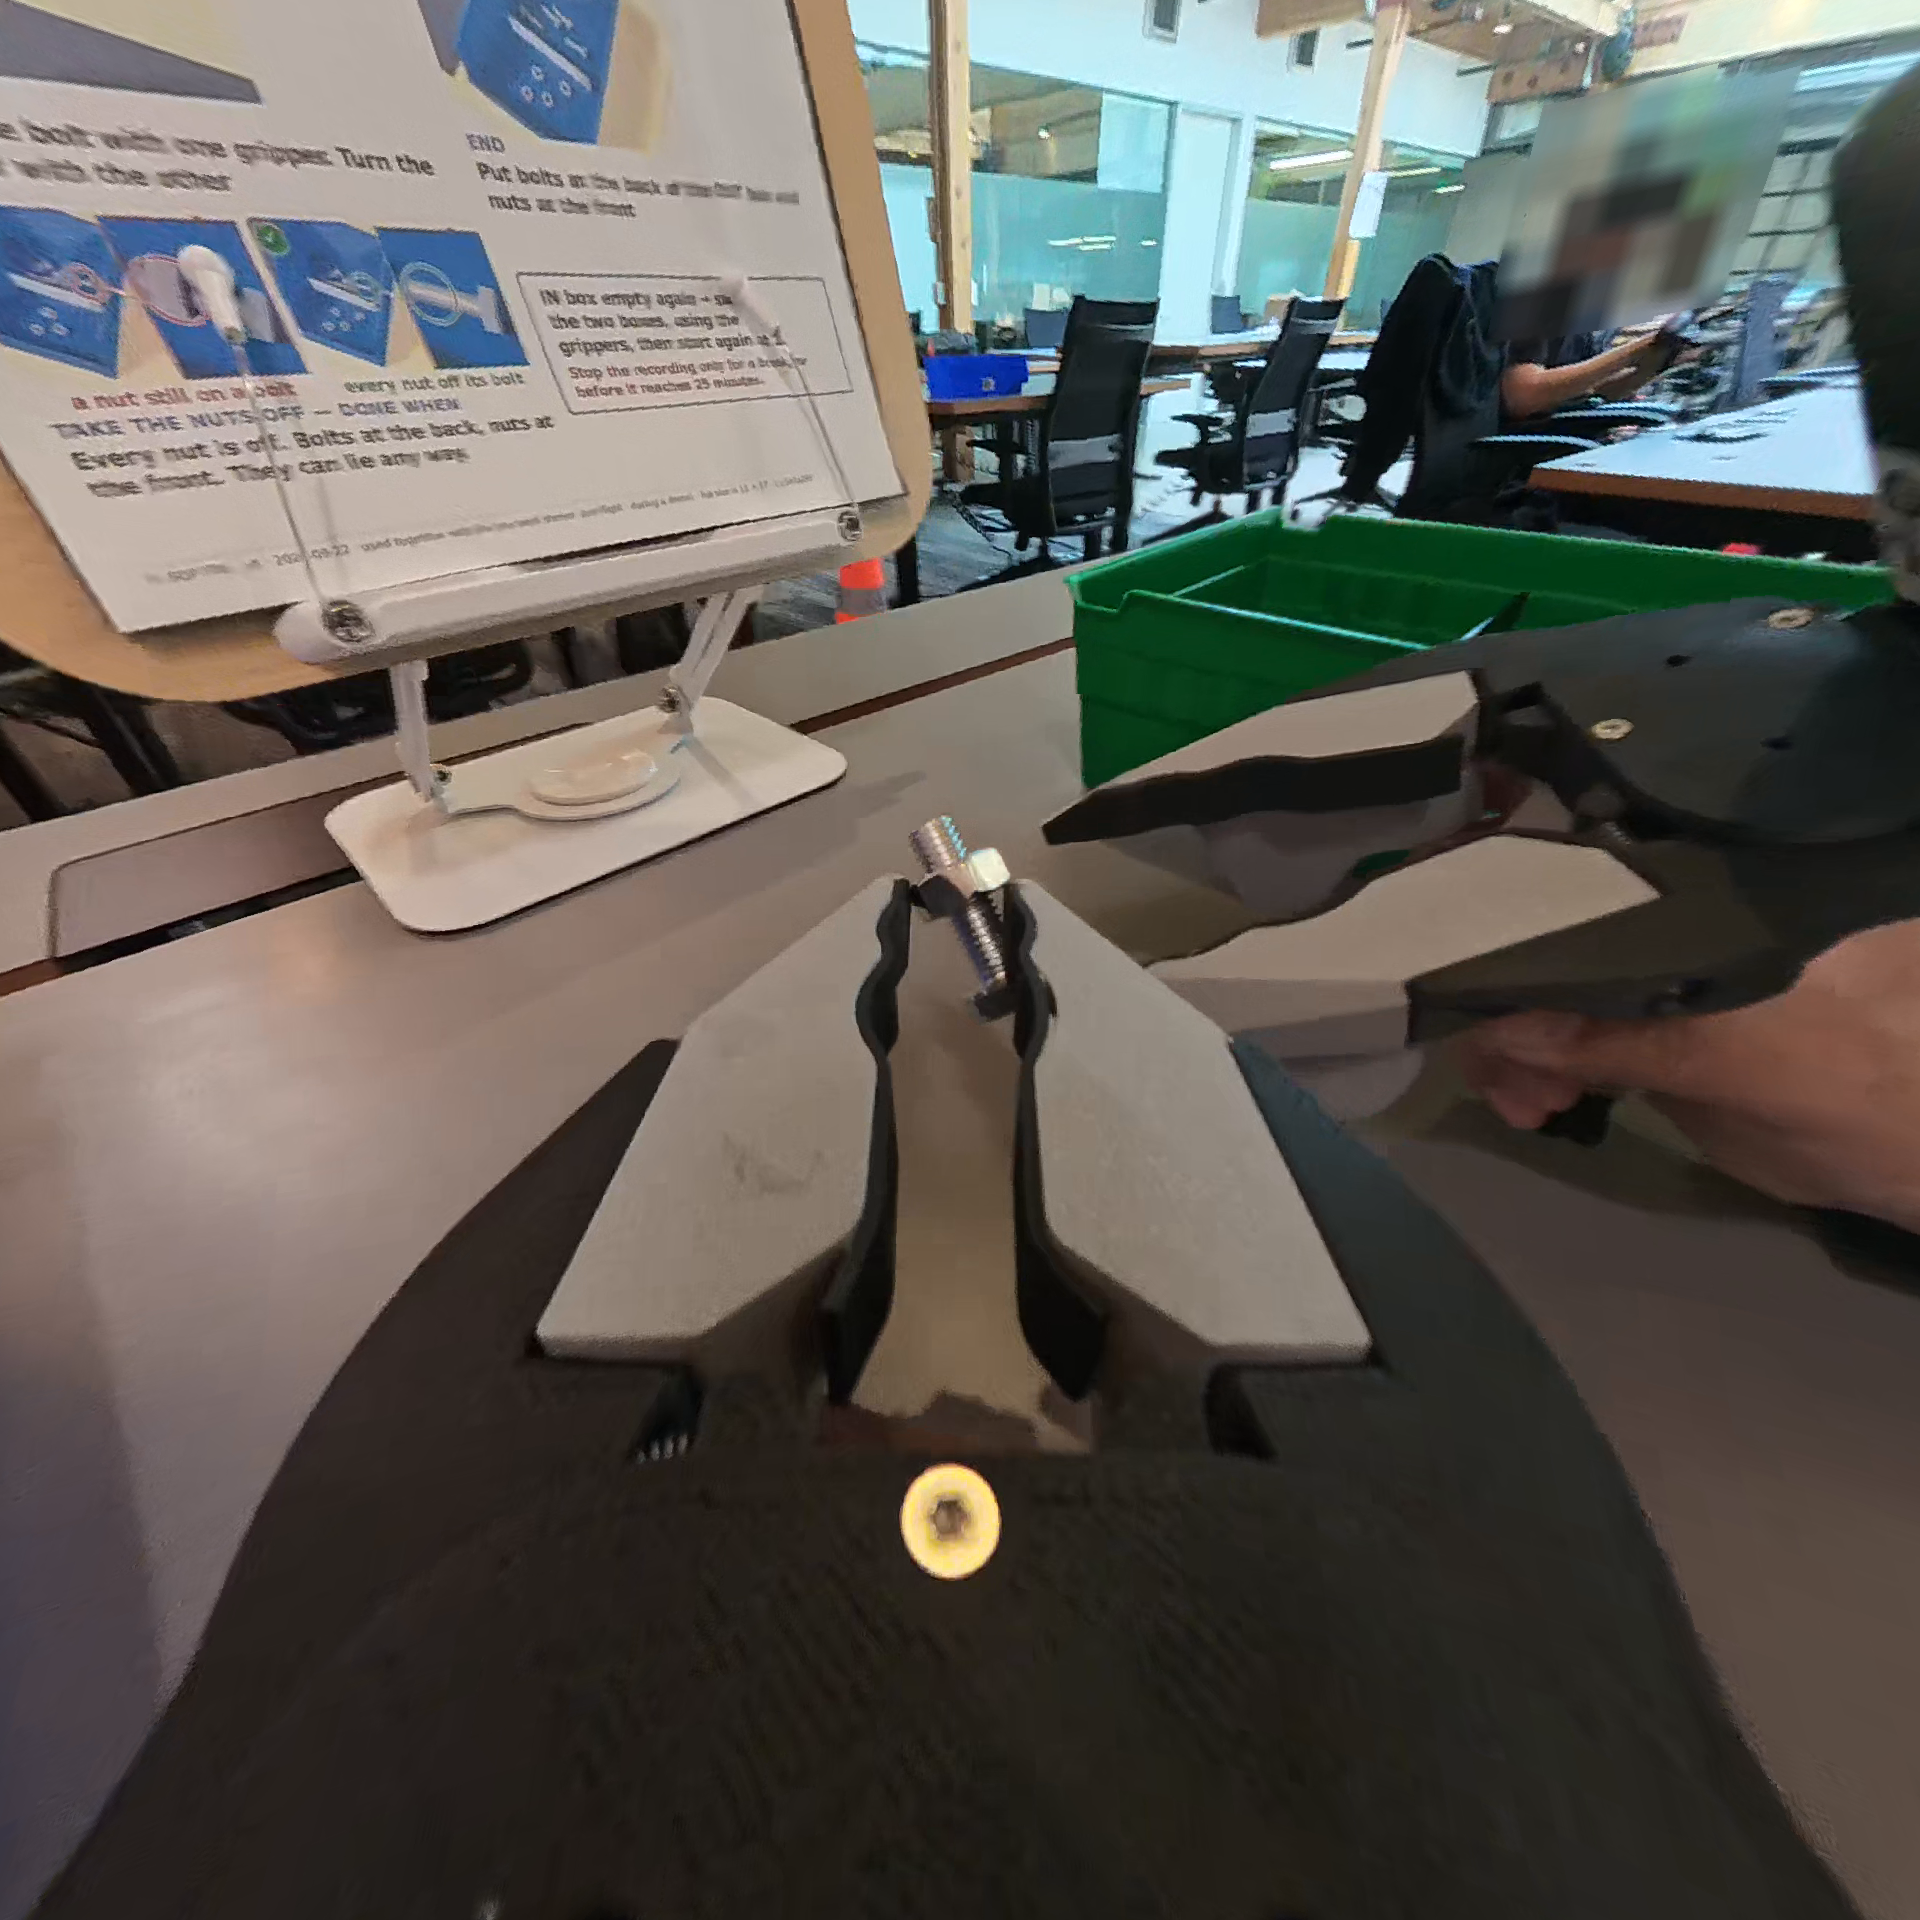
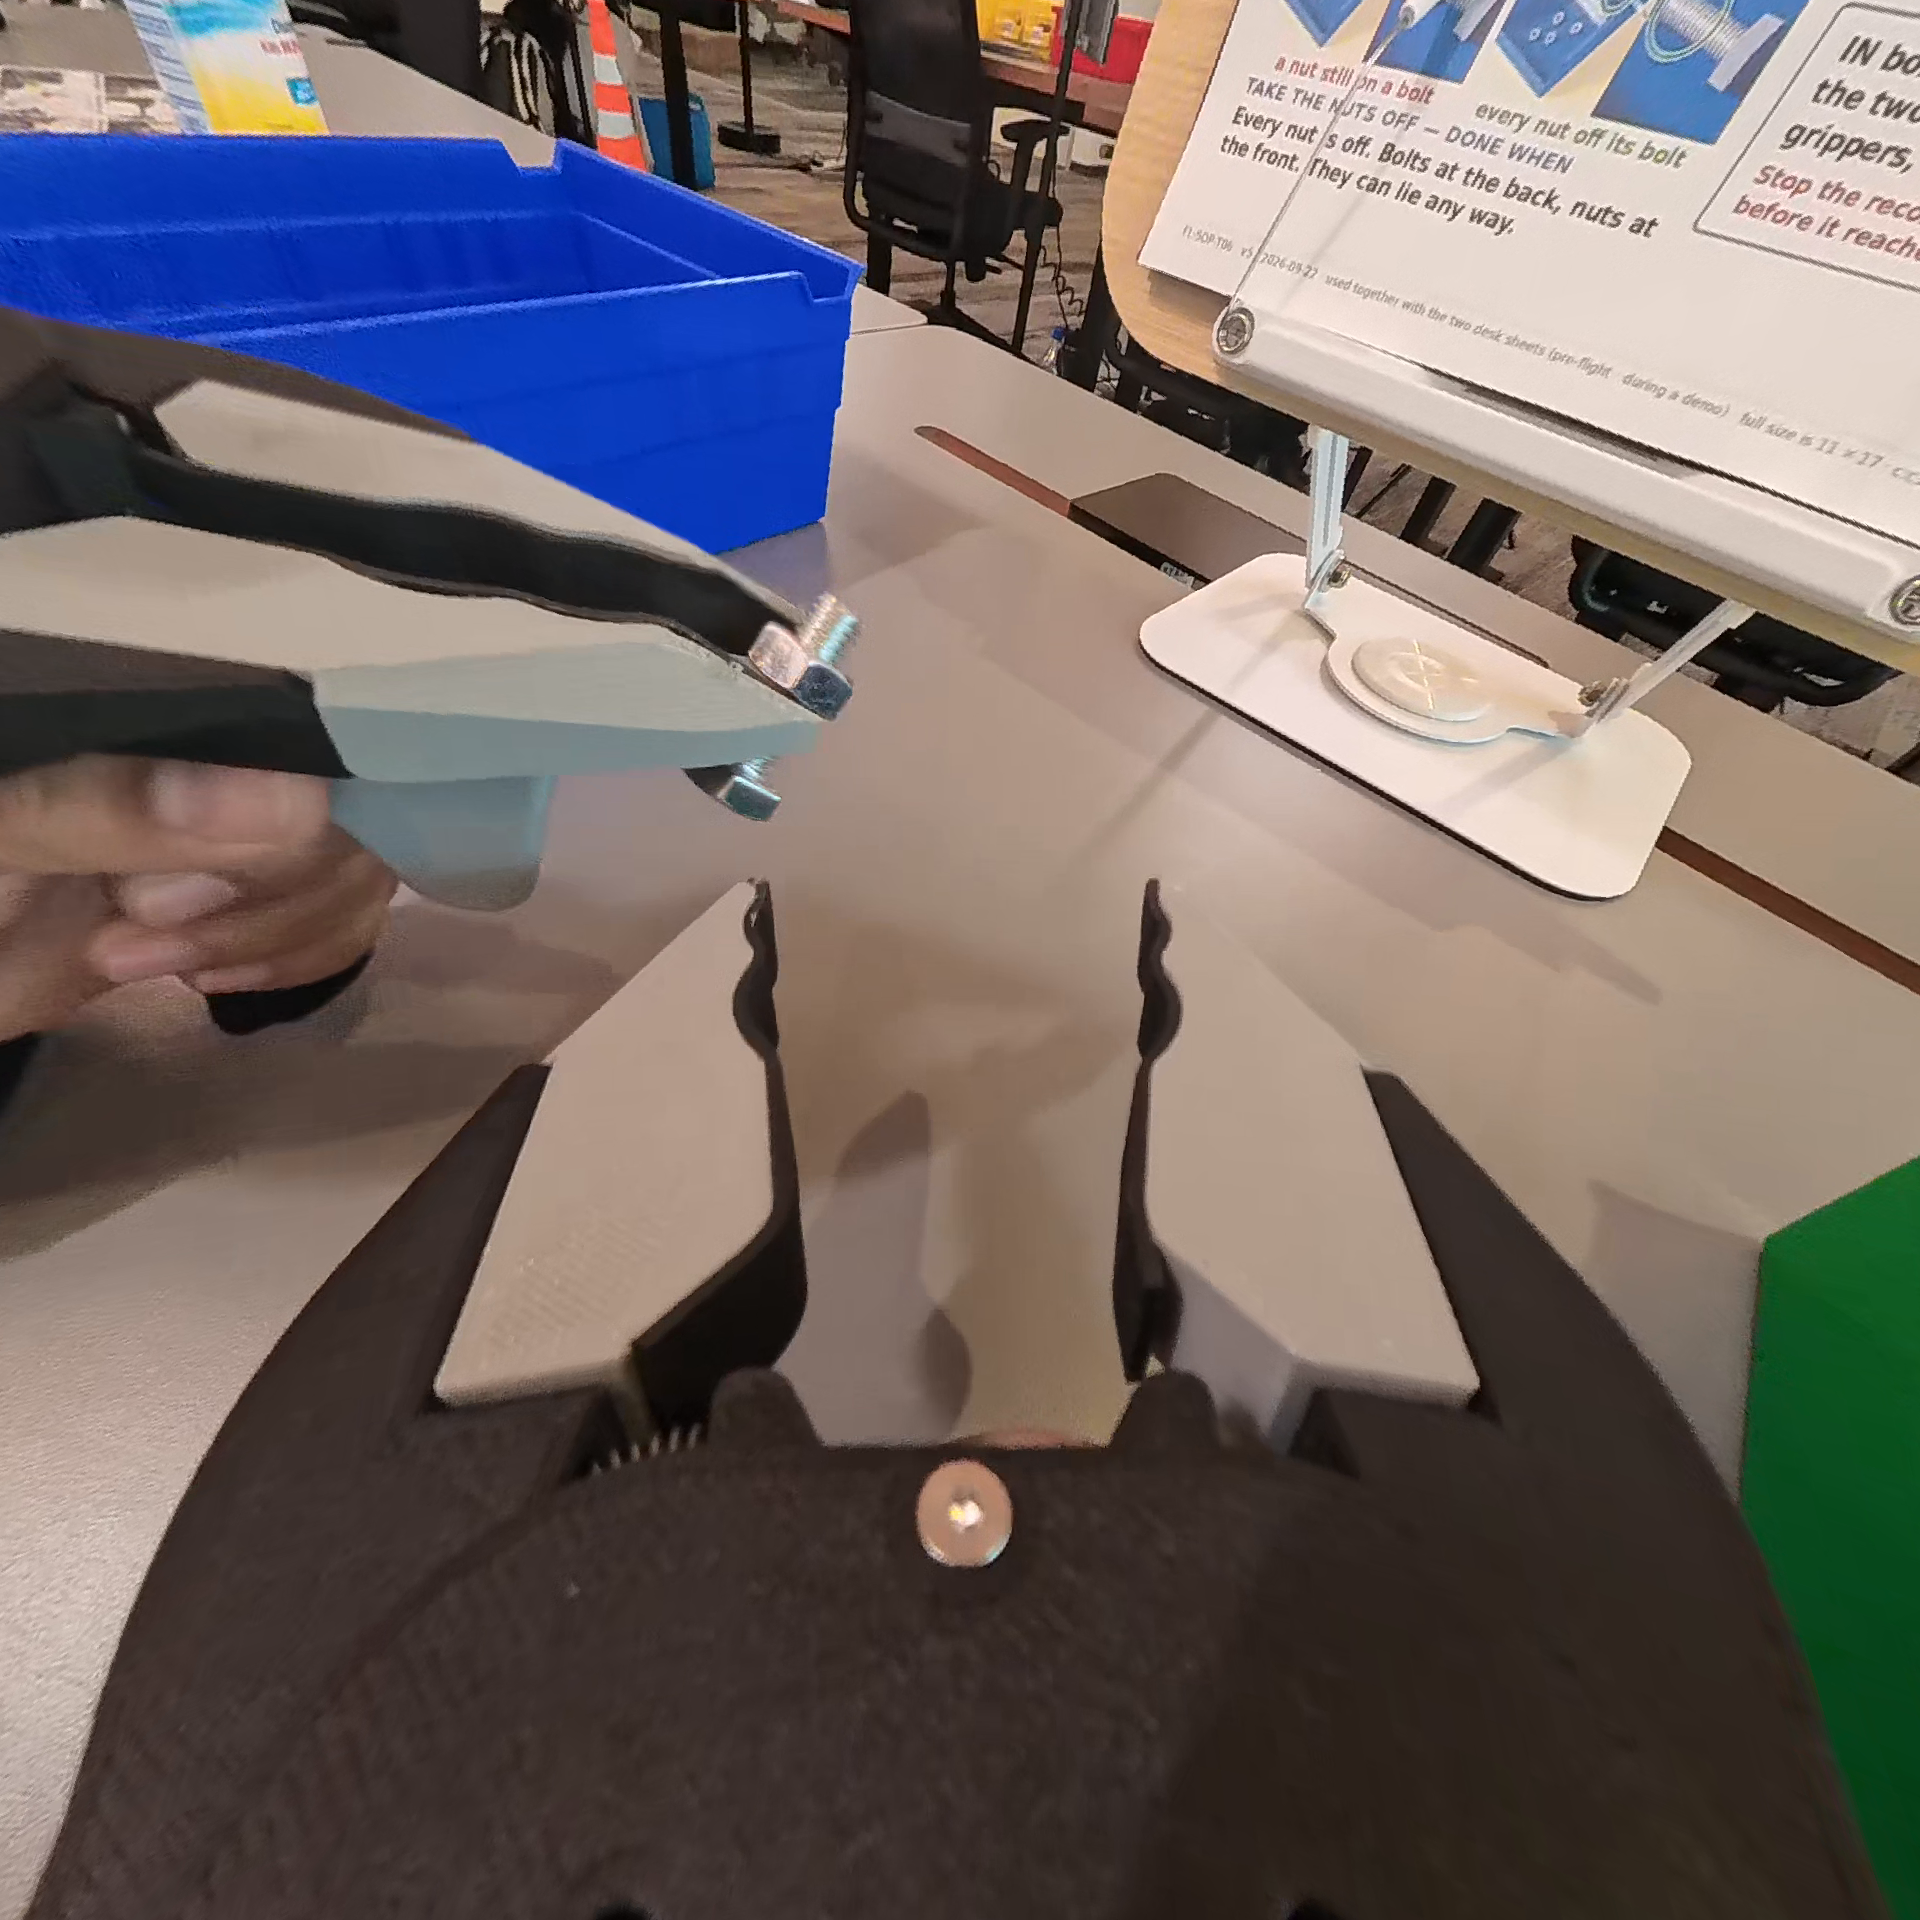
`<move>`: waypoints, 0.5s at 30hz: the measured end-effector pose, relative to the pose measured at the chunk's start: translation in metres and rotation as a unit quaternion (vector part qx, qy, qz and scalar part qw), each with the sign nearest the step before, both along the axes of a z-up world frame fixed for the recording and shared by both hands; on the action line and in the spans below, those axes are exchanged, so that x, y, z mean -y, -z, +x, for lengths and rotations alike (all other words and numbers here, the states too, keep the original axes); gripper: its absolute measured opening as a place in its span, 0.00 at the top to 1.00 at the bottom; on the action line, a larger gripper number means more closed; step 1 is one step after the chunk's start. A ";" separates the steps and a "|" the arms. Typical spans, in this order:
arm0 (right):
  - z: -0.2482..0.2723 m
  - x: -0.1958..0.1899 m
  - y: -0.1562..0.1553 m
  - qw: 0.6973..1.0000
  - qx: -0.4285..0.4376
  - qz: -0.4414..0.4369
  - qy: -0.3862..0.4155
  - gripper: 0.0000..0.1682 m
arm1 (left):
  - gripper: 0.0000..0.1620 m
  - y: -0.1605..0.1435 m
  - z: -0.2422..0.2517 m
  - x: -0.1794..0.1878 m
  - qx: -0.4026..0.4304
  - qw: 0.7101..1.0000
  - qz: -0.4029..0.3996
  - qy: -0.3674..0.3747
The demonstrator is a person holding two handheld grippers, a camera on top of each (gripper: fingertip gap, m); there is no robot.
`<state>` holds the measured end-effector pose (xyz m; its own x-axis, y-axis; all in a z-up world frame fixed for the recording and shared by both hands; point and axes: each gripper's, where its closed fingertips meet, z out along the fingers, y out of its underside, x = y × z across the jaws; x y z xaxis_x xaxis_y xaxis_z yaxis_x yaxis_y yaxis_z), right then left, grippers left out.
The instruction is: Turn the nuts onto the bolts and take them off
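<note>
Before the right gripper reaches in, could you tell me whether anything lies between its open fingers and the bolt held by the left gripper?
Nothing: the right wrist view shows only bare table between the right gripper and the bolt.

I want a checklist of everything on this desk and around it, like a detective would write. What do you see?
Surface: grey table, mostly bare.
Job's things: bolt with nut threaded on; blue bin; green bin.
Clutter: instruction sheet on white stand.
Grippers: left gripper shut on the bolt; right gripper open, holding nothing.
Cables: nothing seen on the table.
Surroundings: office chairs, desks, orange cone, a seated person.
</note>
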<state>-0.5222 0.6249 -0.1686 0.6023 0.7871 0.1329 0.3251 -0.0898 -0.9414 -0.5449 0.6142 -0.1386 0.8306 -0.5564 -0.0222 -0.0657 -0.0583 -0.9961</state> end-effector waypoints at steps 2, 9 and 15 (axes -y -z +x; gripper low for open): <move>0.001 -0.001 0.000 1.000 0.000 -0.002 0.001 0.60 | 0.91 0.006 -0.006 -0.003 -0.026 0.999 0.016 -0.021; 0.004 0.004 -0.019 0.998 -0.056 -0.022 -0.015 0.63 | 0.91 0.007 -0.004 0.006 -0.060 0.997 0.037 -0.010; -0.011 0.037 -0.042 0.971 -0.167 -0.098 -0.140 0.76 | 0.90 -0.001 0.014 0.024 -0.115 0.986 0.122 0.027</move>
